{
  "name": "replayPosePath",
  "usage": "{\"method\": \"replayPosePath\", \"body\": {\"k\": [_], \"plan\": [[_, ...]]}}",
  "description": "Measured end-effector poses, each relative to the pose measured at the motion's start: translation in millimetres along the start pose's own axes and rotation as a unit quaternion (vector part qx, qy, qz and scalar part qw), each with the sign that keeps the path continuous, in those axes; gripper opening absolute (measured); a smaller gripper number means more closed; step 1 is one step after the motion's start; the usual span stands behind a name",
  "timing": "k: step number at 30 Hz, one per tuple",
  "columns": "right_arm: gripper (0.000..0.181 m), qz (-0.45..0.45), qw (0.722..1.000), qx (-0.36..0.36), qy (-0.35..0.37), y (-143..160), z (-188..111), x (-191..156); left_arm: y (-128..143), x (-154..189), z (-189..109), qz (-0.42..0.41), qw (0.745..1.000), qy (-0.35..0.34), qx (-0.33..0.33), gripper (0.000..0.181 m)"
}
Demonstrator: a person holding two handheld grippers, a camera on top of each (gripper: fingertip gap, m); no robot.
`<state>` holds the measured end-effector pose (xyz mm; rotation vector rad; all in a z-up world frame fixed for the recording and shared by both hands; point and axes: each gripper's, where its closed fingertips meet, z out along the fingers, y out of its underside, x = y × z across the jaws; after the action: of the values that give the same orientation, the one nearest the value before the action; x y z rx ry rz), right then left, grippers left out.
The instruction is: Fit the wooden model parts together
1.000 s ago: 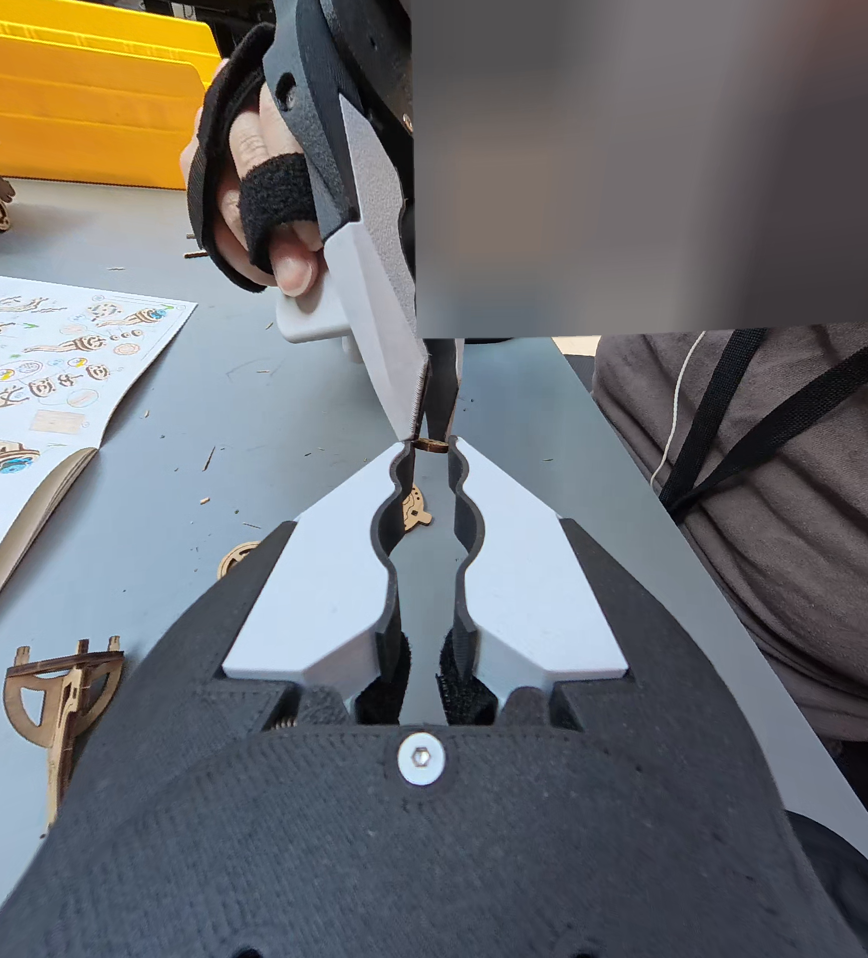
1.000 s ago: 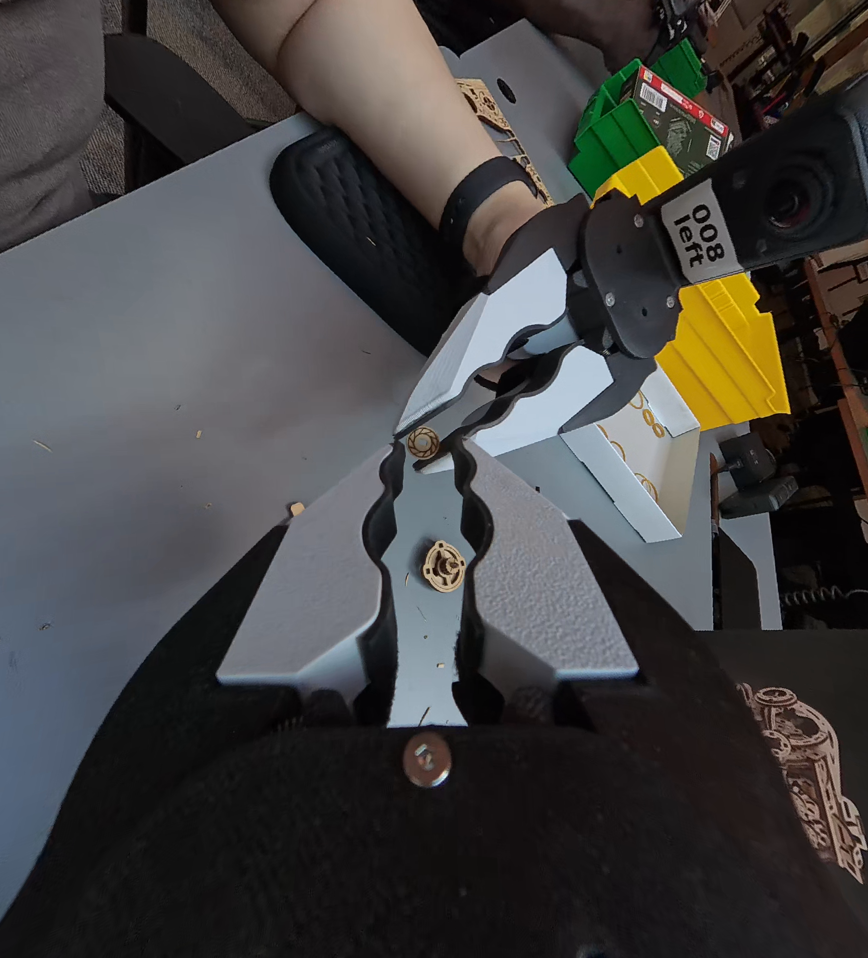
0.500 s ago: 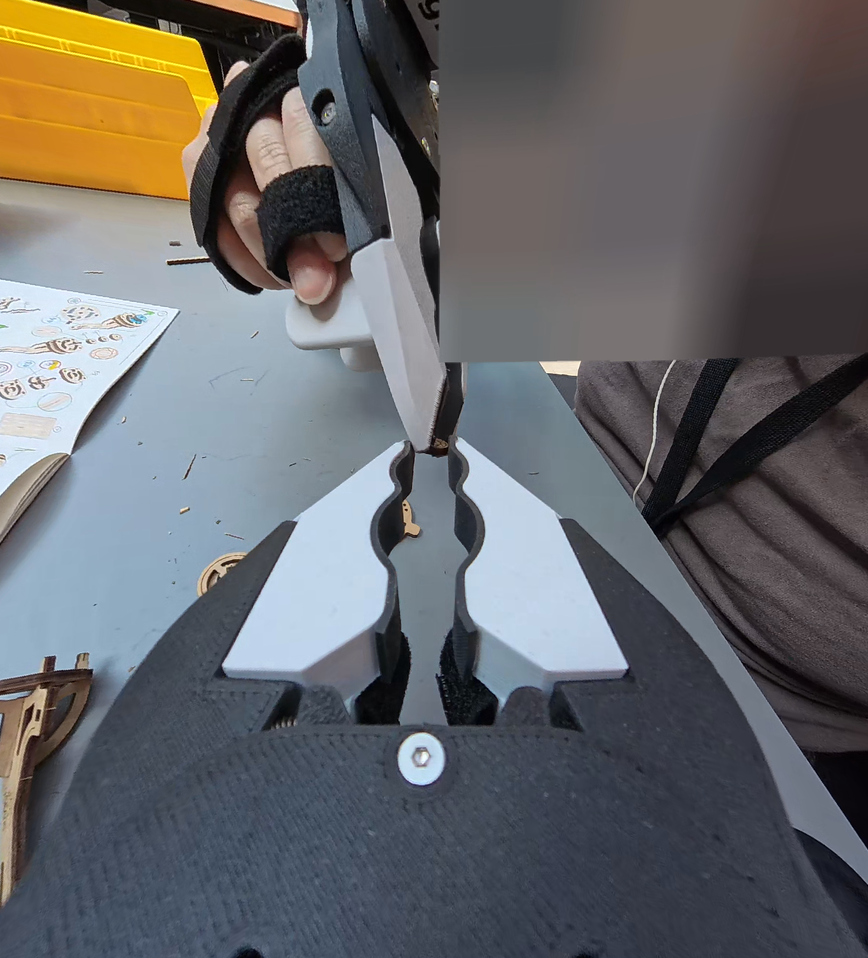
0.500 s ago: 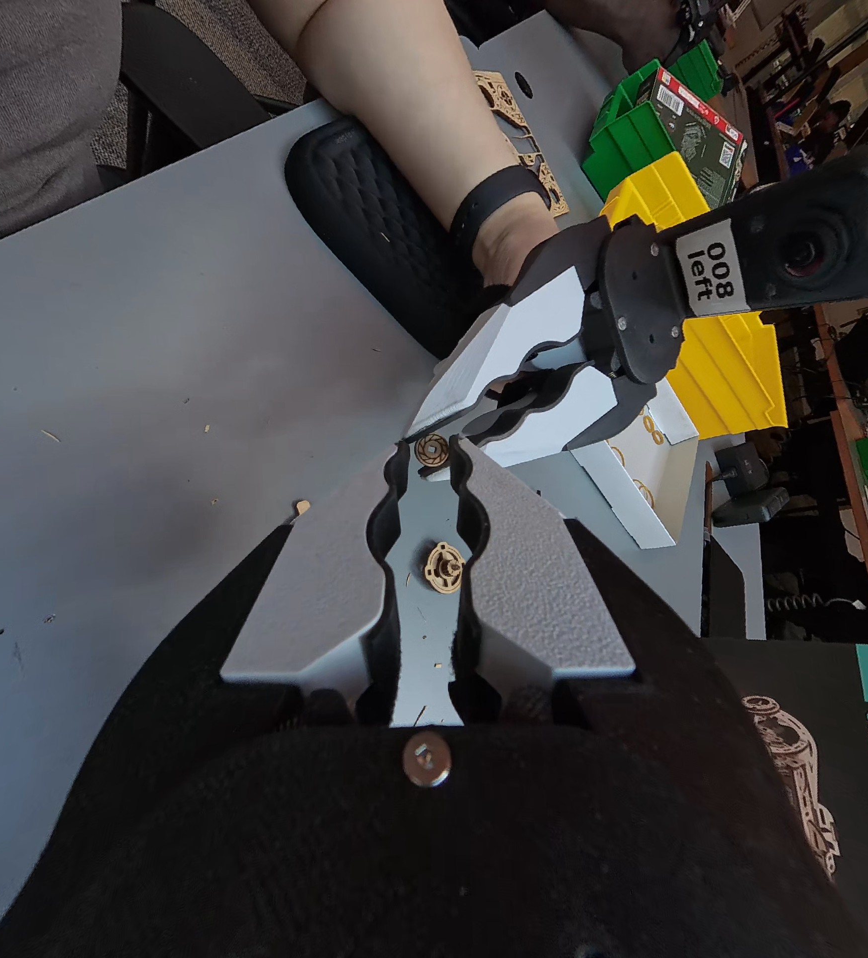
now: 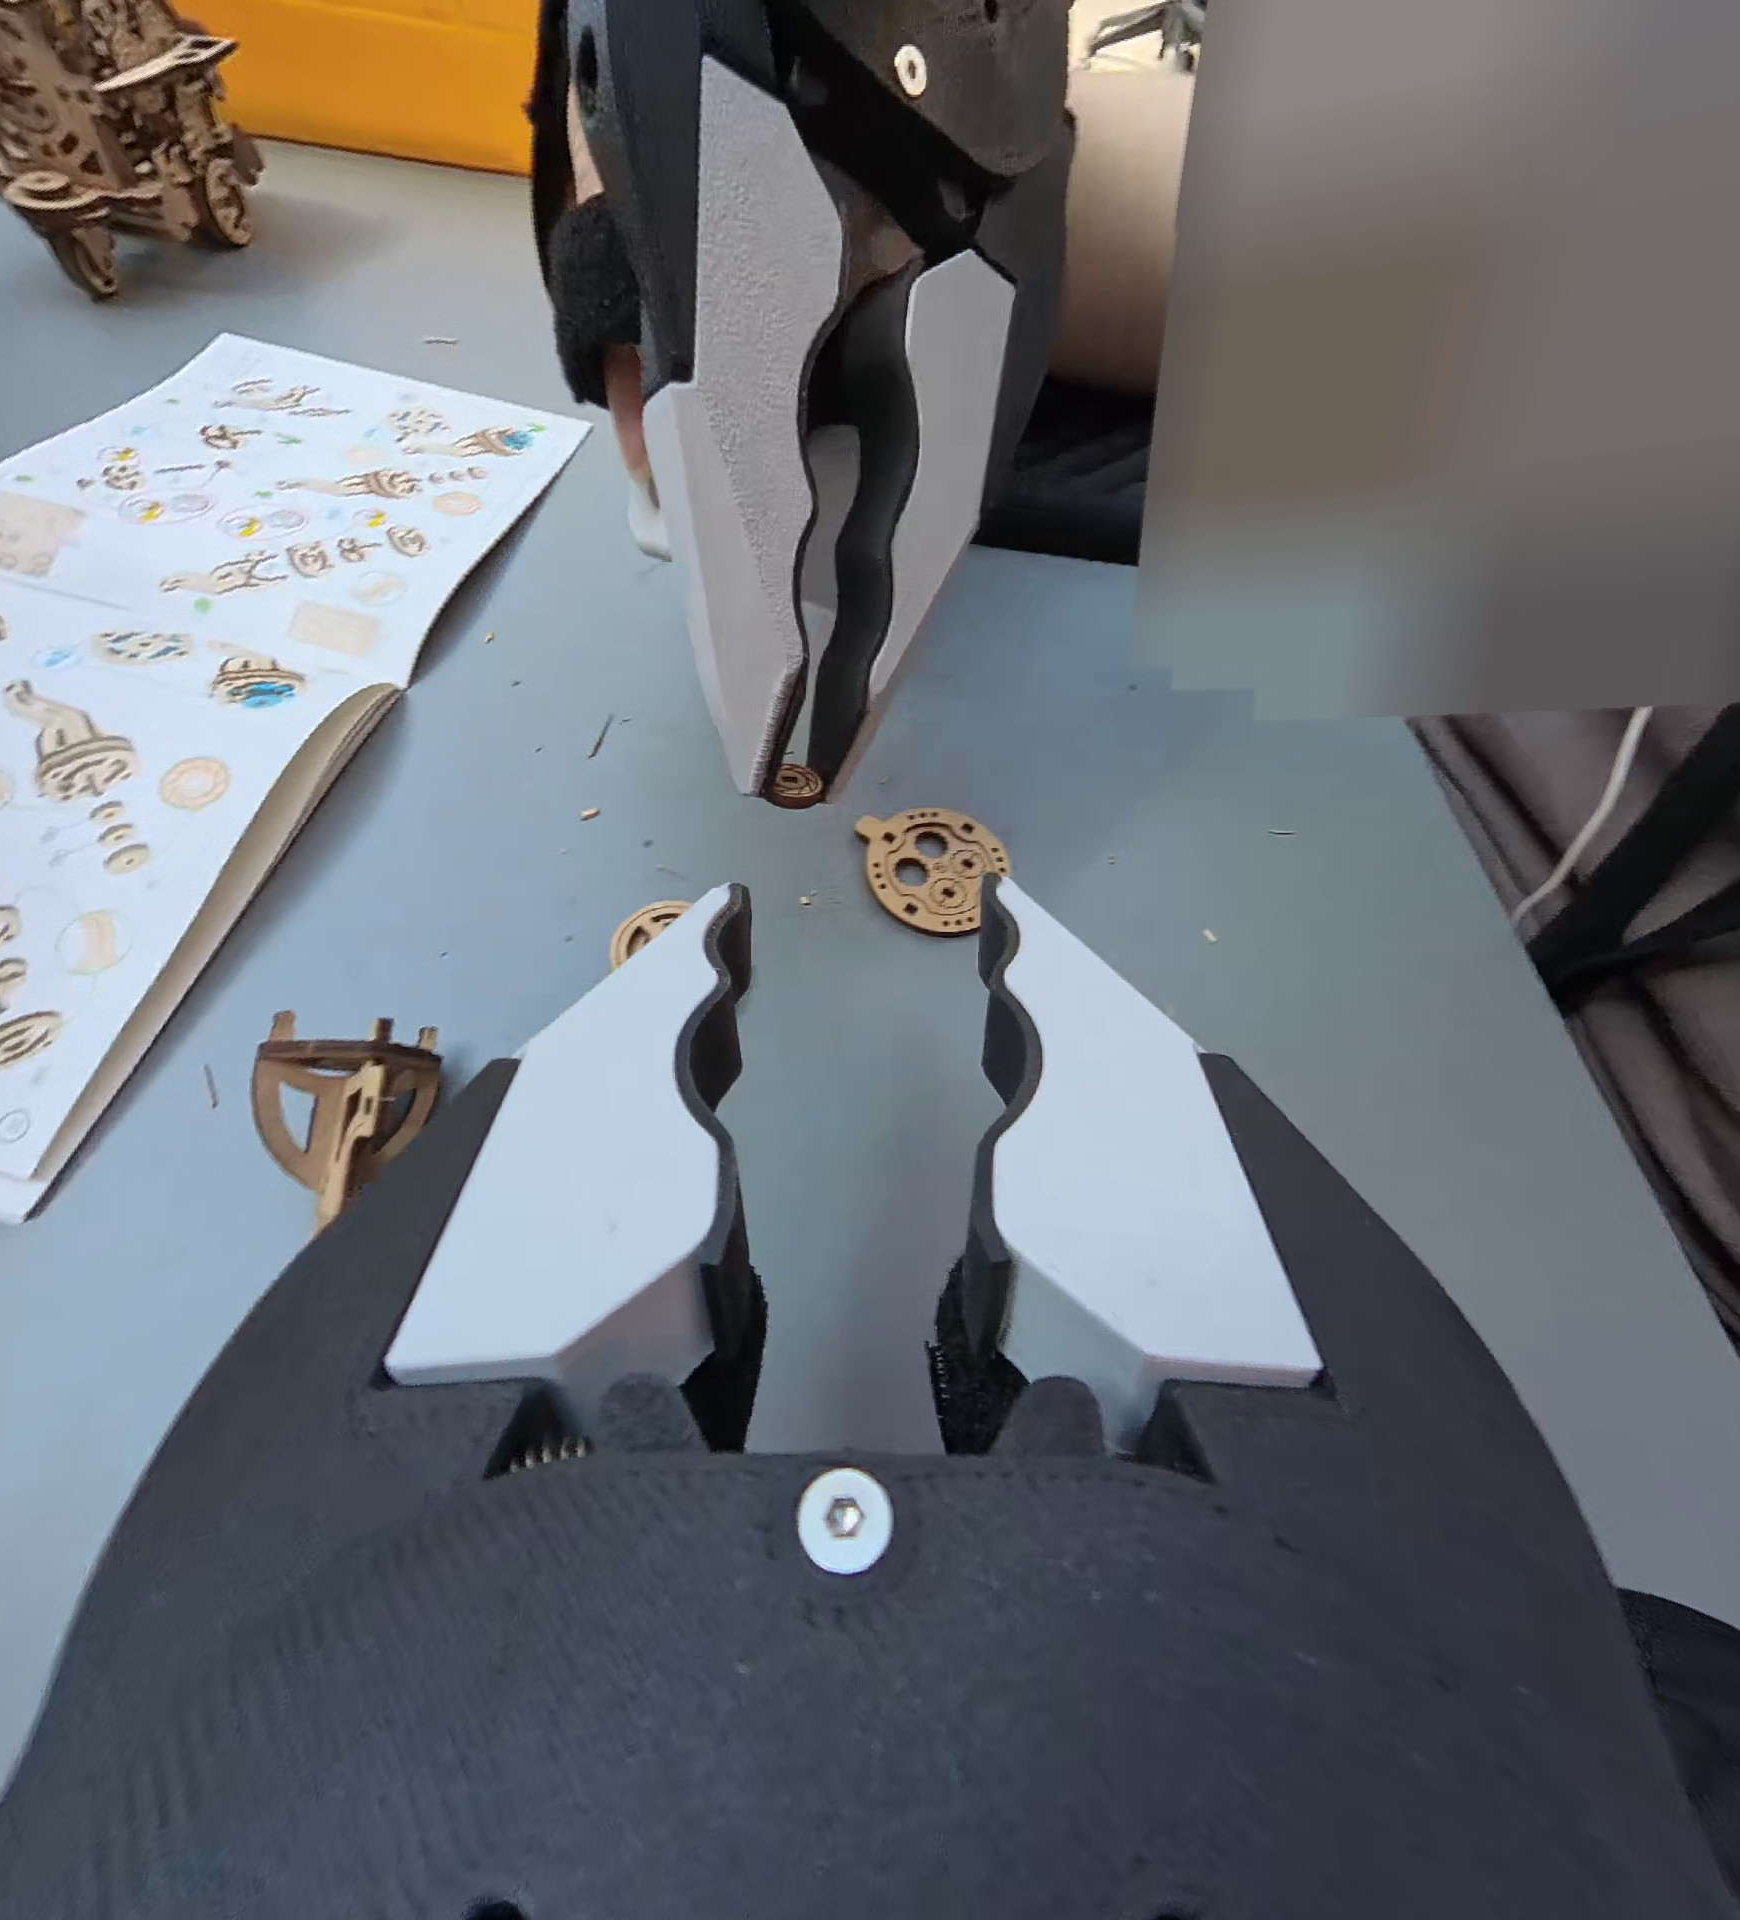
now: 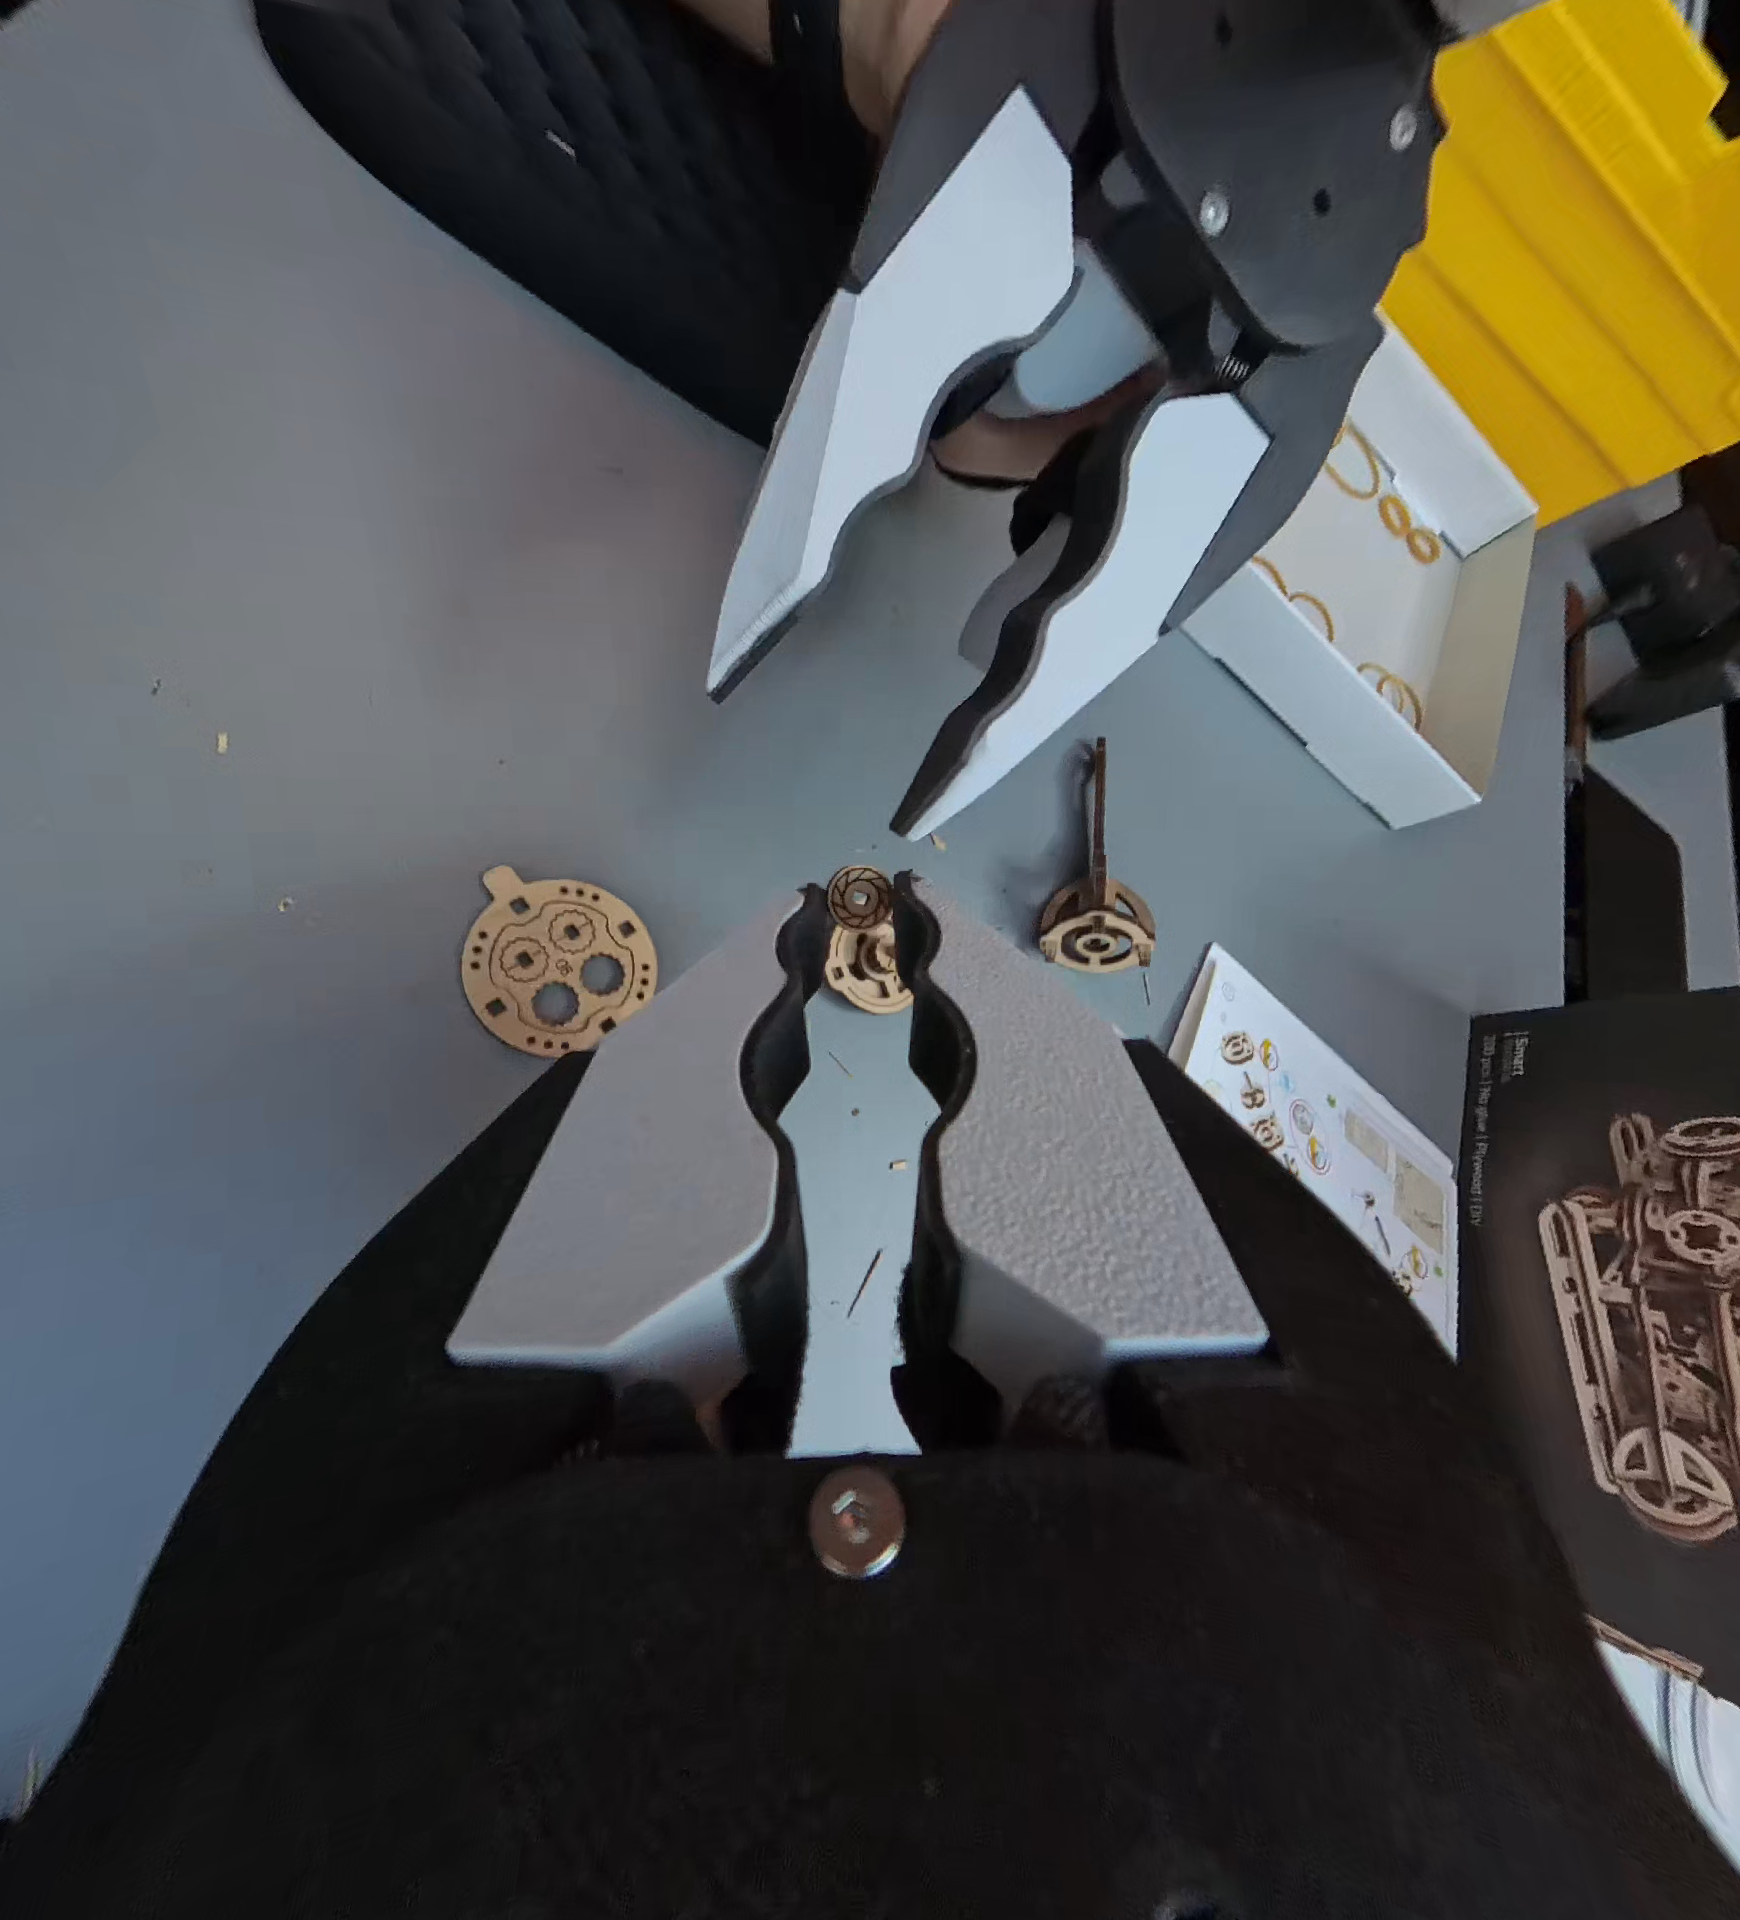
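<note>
My left gripper [image 5: 861,899]: jaws apart, empty, over the grey table [image 5: 1209,1039]. Just beyond, holed wooden disc [image 5: 933,871], flat. Farther, my right gripper [image 5: 793,774]: jaws clamped on a small wooden wheel [image 6: 860,898]. Booklet [image 5: 170,675] left.

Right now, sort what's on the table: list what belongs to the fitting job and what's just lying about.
In the job:
- small wooden disc, pinched by the right gripper
- hub part below it
- left gripper, open
- round perforated plate

Lying about:
- instruction booklet
- finished wooden model
- yellow bins
- white box
</note>
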<state>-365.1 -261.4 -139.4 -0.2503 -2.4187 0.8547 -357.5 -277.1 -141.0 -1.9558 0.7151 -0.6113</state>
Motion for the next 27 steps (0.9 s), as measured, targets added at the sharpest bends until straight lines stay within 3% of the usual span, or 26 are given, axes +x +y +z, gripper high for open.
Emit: {"method": "replayPosePath", "body": {"k": [2, 9, 13, 21, 27], "plan": [[0.012, 0.024, 0.999, -0.027, -0.03, 11, 3, 3, 8, -16, 3, -0.006, 0.999, -0.046, -0.026, 0.053], [0.012, 0.034, 0.99, -0.095, -0.099, 31, 21, 13, 31, -53, 17, 0.023, 0.981, -0.16, -0.103, 0.049], [0.012, 0.051, 0.986, -0.098, -0.123, 35, 30, 10, 35, -48, 26, 0.016, 0.986, -0.122, -0.108, 0.045], [0.012, 0.066, 0.985, -0.089, -0.133, 36, 33, 8, 39, -51, 29, 0.031, 0.985, -0.119, -0.117, 0.028], [0.012, 0.067, 0.984, -0.095, -0.134, 35, 34, 7, 39, -50, 30, 0.04, 0.986, -0.116, -0.117, 0.028]]}}
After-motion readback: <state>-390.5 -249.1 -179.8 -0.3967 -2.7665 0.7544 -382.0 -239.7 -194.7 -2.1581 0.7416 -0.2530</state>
